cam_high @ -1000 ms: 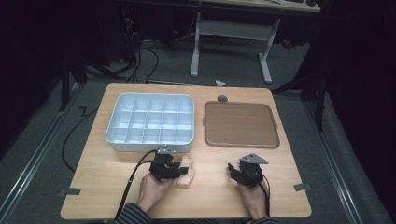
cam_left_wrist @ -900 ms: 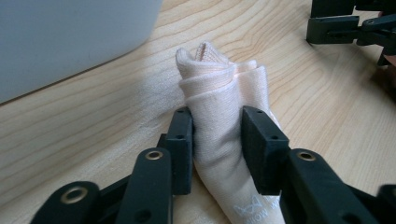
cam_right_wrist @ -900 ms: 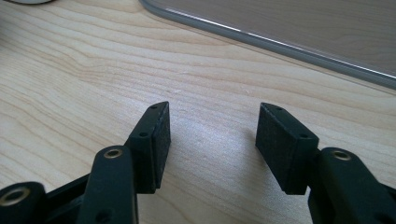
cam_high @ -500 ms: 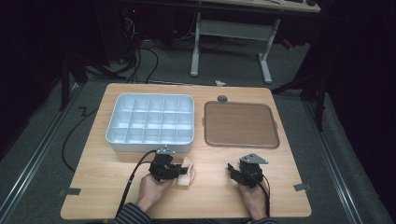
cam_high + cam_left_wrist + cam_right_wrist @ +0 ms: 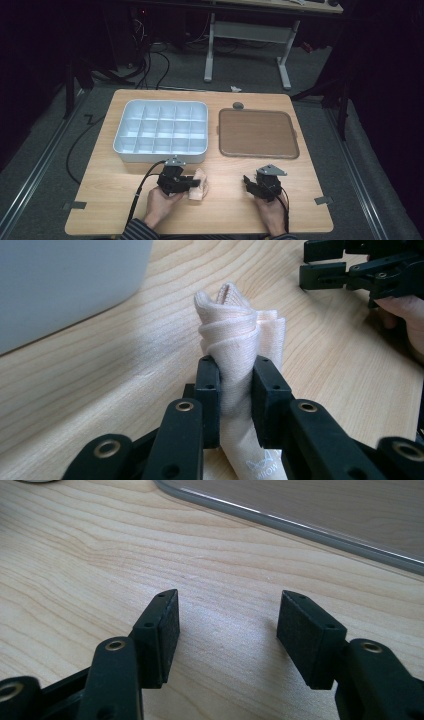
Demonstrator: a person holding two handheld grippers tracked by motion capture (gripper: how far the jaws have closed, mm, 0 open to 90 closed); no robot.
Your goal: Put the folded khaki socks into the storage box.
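High view, left to right: a white compartmented tray stands at the far left of the wooden surface, its cells bare, and a brown flat tray lies beside it, well apart from both hands, with a small dark round object just beyond its far edge. Nearer the person, the left tool lies low on the surface, pointing rightward; its jaws have just been closing and now pinch a bunched cream cloth, which rests on the surface just in front of the white tray. In the left gripper view the cloth rises in twisted folds between the two pads. Farther right, the right tool sits near the brown tray's front edge; in the right gripper view its jaws stand apart over bare wood, having just been opening, with nothing between them.
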